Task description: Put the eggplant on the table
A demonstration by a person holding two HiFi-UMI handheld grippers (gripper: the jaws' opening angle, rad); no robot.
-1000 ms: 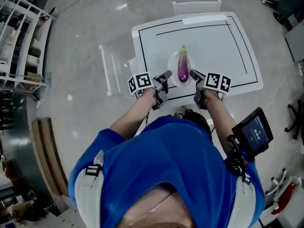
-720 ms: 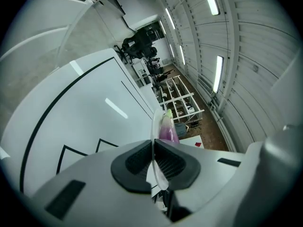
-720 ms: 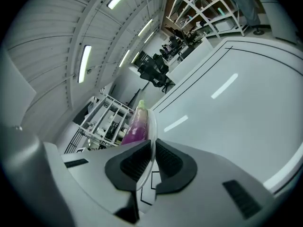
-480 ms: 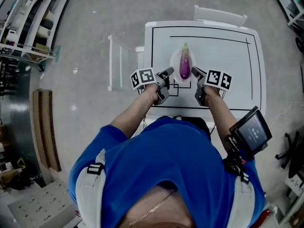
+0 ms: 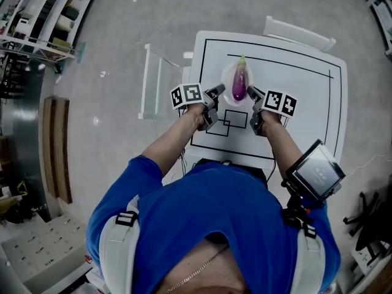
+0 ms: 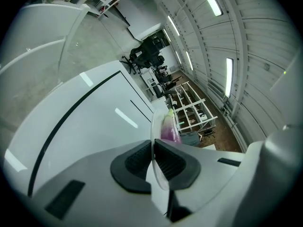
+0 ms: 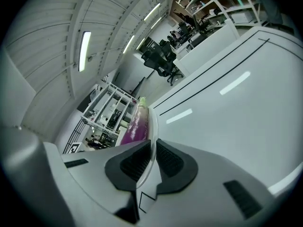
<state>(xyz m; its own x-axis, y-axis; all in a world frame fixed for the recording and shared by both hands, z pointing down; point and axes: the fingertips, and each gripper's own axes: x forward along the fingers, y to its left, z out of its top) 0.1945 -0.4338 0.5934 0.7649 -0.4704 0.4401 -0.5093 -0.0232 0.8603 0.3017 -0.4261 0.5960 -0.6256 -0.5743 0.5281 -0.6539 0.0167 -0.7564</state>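
A purple eggplant (image 5: pixel 239 83) with a green stem lies on a small white plate (image 5: pixel 225 76) held over the white table (image 5: pixel 294 103). My left gripper (image 5: pixel 219 92) is shut on the plate's left rim and my right gripper (image 5: pixel 250 93) on its right rim. In the left gripper view the thin plate edge (image 6: pixel 152 126) runs between the shut pads of the left gripper (image 6: pixel 153 157), with the eggplant (image 6: pixel 169 129) just beyond. The right gripper view shows the same: the plate rim (image 7: pixel 153 126) pinched in the right gripper (image 7: pixel 153 157), the eggplant (image 7: pixel 136 122) lying to its left.
Black outlines, a large rectangle and small squares (image 5: pixel 228 121), are drawn on the table. White chairs stand at the table's left side (image 5: pixel 156 81) and far side (image 5: pixel 300 30). A shelf rack (image 5: pixel 43 23) and a wooden bench (image 5: pixel 55 149) are at the left.
Both grippers, still shut on the plate, have carried it and the eggplant from the table's near edge further in over the table. The head camera's view has shifted.
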